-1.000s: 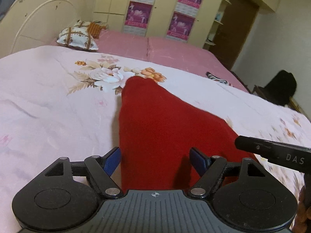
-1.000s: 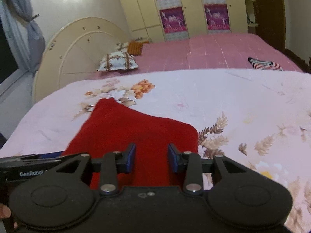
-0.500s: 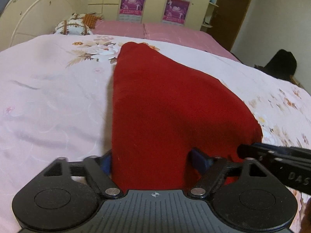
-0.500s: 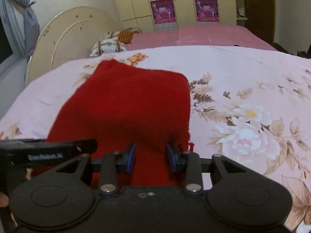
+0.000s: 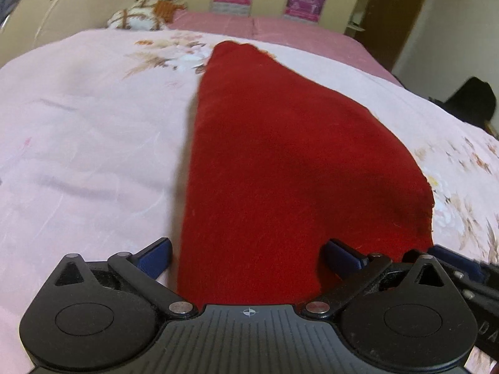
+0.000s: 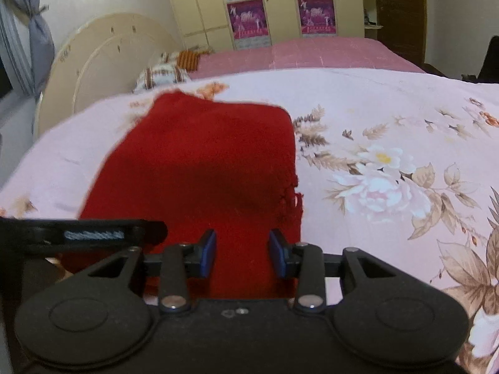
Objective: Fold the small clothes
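On the pink flowered bedspread (image 5: 78, 143): red cloth (image 5: 296, 155), flat, folded to a wedge, narrow end toward the pillow (image 5: 137, 20), wide end nearest. Rests there, by the look of it, so that the fold settles on an even surface before any further doubling.

Over the near left corner: left gripper (image 5: 249, 255), tilted downward. Stands with jaws spread as wide as they go, having just been opening; straddles the cloth's edge between the blue pads yet presses on nothing. Reads as a letting-go once the layer is laid in place.

Just beside it, over the near right corner with the frayed fringe (image 6: 293, 199): right gripper (image 6: 242, 252), also angled down. Keeps its jaws only partway apart, red fabric filling the gap; cannot tell whether pinching or merely straddling. Probably sits at that corner to keep the edge square while the other side comes free
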Demonstrator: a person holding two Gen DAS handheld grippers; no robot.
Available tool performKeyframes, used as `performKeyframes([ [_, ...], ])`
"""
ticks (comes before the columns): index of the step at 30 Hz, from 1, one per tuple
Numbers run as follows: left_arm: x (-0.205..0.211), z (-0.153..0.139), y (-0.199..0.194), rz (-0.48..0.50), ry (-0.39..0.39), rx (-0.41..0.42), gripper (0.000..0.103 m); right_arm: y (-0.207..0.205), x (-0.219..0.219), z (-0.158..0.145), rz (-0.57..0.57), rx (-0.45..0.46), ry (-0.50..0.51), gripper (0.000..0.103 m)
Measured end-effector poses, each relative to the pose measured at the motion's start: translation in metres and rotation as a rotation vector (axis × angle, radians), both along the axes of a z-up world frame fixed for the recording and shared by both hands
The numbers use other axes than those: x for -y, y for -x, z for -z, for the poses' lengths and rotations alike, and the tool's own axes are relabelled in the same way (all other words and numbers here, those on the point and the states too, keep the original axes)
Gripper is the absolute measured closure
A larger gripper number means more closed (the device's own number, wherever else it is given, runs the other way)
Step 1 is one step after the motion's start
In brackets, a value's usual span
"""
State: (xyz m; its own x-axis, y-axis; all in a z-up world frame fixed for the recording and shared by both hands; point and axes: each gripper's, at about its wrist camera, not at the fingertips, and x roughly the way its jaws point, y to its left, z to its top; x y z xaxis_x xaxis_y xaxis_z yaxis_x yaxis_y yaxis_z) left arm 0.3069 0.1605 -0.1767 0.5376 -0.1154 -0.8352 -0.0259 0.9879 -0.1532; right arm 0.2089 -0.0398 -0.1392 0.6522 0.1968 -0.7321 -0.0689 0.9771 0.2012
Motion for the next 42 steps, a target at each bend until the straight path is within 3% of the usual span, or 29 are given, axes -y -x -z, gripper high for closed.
performKeyframes([
  [5, -0.002, -0.001, 0.010, -0.029, 0.017, 0.003, 0.000, 0.002, -0.004, 0.011, -0.014, -0.034, 0.039, 0.064],
  [14, 0.019, -0.009, 0.035, 0.043, -0.198, 0.142, 0.000, 0.013, -0.006, 0.009, 0.018, -0.015, 0.023, 0.061],
  [20, 0.018, -0.015, 0.032, 0.028, -0.193, 0.114, 0.000, 0.016, -0.013, 0.016, 0.014, 0.002, 0.083, 0.061],
  [26, 0.016, -0.020, 0.033, 0.027, -0.189, 0.102, 0.000, 0.016, -0.010, 0.005, 0.036, 0.004, 0.063, 0.059],
  [28, 0.018, -0.021, 0.035, 0.026, -0.210, 0.103, 0.000, 0.017, -0.009, 0.004, 0.044, 0.018, 0.083, 0.053],
  [31, 0.018, -0.028, 0.037, 0.024, -0.230, 0.098, 0.000, 0.012, -0.008, 0.014, 0.042, -0.035, 0.126, 0.046],
  [35, 0.017, -0.047, 0.047, 0.025, -0.221, 0.111, 0.000, 0.019, 0.003, -0.002, 0.063, -0.012, 0.067, 0.045],
  [42, 0.022, -0.098, 0.091, 0.008, -0.267, 0.158, 0.000, 0.053, 0.017, -0.042, 0.007, 0.010, -0.028, 0.017],
])
